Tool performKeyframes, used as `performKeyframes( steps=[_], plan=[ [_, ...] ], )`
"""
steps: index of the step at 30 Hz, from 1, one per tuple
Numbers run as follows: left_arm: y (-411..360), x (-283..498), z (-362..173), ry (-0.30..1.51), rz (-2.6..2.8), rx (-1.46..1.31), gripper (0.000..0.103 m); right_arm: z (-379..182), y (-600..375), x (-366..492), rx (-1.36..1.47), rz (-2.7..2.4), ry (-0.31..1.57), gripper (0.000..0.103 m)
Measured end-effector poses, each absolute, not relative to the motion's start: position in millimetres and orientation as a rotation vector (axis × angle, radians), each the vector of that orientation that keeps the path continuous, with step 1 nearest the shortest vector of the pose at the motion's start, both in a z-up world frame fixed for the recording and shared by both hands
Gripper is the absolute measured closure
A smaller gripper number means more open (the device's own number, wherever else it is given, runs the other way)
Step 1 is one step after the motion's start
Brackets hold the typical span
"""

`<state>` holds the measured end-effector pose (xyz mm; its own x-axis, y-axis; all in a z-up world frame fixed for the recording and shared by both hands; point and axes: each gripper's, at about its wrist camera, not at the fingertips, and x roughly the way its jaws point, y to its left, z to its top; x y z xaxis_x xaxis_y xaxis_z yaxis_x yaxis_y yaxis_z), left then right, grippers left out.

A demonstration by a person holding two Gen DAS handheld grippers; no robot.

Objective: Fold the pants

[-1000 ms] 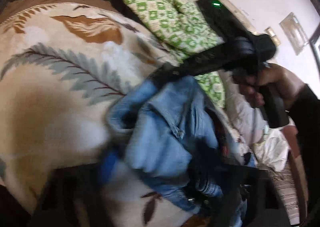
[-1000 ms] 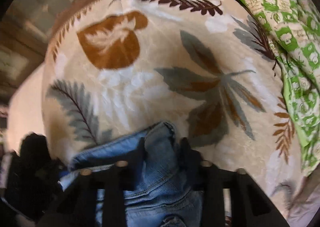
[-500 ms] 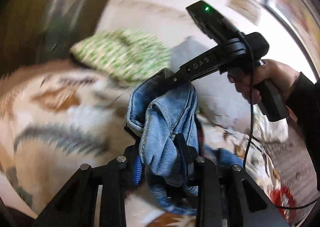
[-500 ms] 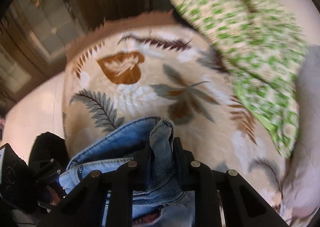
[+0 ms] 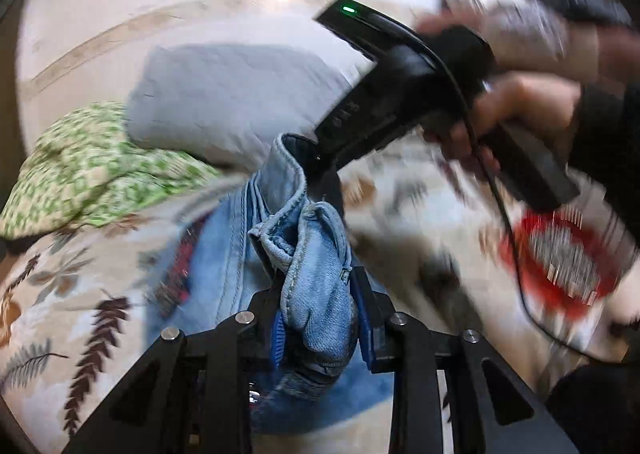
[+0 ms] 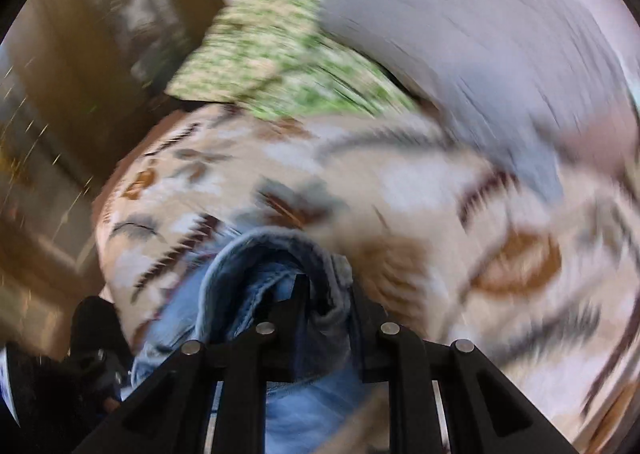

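Both grippers, the left gripper and right gripper, jaws clamped narrow on bunched denim, have swung the faded blue denim pants off the leaf-patterned cream bedspread toward the grey pillow (held up, probably for spreading flat).

The jeans I am folding are light blue denim, faded and softly creased, with pale stitched seams and a thick hemmed edge that curls over at the top. They hang bunched and lifted off the leaf-patterned bedspread, one gathered wad pinched upright close in front of me and another fold raised just beyond it. The rest of the cloth trails down slack onto the bedspread below.
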<state>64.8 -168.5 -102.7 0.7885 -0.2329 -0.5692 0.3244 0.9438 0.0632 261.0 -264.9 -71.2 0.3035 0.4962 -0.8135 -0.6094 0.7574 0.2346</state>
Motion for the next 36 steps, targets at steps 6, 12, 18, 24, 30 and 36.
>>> performKeyframes(
  steps=[6, 12, 18, 24, 30, 36],
  plan=[
    [-200.2, 77.6, -155.9, 0.723, -0.302, 0.295, 0.074, -136.2, -297.7, 275.7, -0.052, 0.64, 1.128, 0.084],
    [-192.7, 68.1, -133.5, 0.709, -0.38, 0.255, 0.03, -123.8, -308.9, 271.8, -0.06, 0.566, 1.128, 0.038],
    [-162.7, 23.3, -82.7, 0.607, -0.465, 0.223, 0.001, -77.5, -336.7, 245.5, 0.036, 0.53, 1.051, 0.02],
    [-70.7, 26.9, -38.5, 0.609, -0.482, 0.012, 0.0, -55.1, -346.9, 201.9, 0.151, 0.549, 1.024, 0.012],
    [18.6, 102.9, -69.5, 0.854, -0.648, -0.447, 0.0, -102.5, -355.3, 159.6, 0.541, 0.602, 1.147, 0.008],
    [35.7, 162.5, -127.6, 1.029, -0.595, -0.654, 0.0, -154.1, -360.0, 143.8, 0.781, 0.566, 1.215, 0.008]
  ],
)
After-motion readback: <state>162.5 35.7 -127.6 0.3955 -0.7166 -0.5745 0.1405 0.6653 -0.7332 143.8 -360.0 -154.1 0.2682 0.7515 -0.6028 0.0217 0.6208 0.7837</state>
